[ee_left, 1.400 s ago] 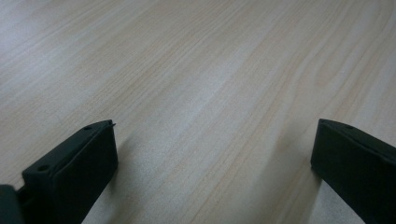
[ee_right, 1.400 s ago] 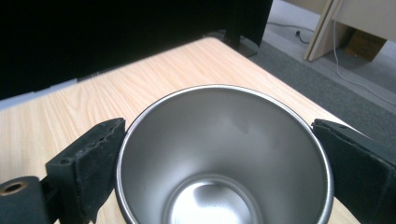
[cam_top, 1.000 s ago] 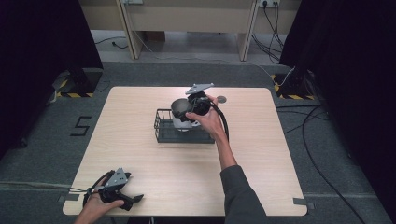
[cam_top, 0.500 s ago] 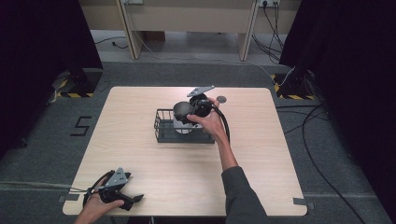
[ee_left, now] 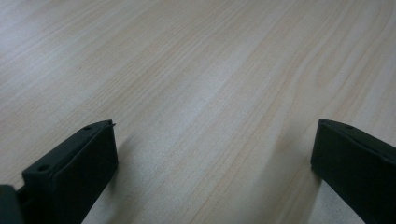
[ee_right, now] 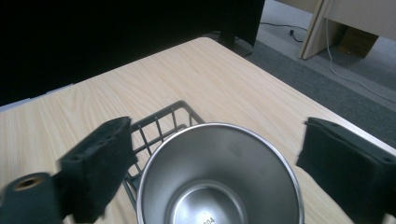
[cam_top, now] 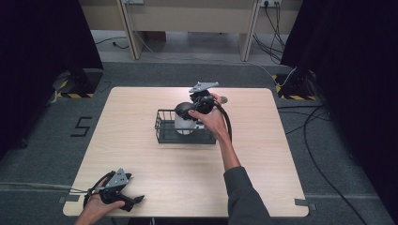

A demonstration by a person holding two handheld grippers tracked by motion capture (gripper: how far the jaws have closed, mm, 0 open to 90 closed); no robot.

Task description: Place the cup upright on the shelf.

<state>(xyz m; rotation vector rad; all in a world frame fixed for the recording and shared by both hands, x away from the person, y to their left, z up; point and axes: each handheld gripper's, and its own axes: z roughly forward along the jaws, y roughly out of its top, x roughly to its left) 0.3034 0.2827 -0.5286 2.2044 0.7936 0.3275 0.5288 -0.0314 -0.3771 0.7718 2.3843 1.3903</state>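
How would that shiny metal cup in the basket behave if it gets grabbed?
The metal cup looks stiff and thin-walled, so probably light. Its polished rim may slip between the right tool's pads. Being round, it would likely roll if tipped out of the wire basket.

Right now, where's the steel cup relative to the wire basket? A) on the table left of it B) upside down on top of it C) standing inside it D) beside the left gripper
C: in the high view the steel cup stands inside the black wire basket, mouth up, below the right gripper.
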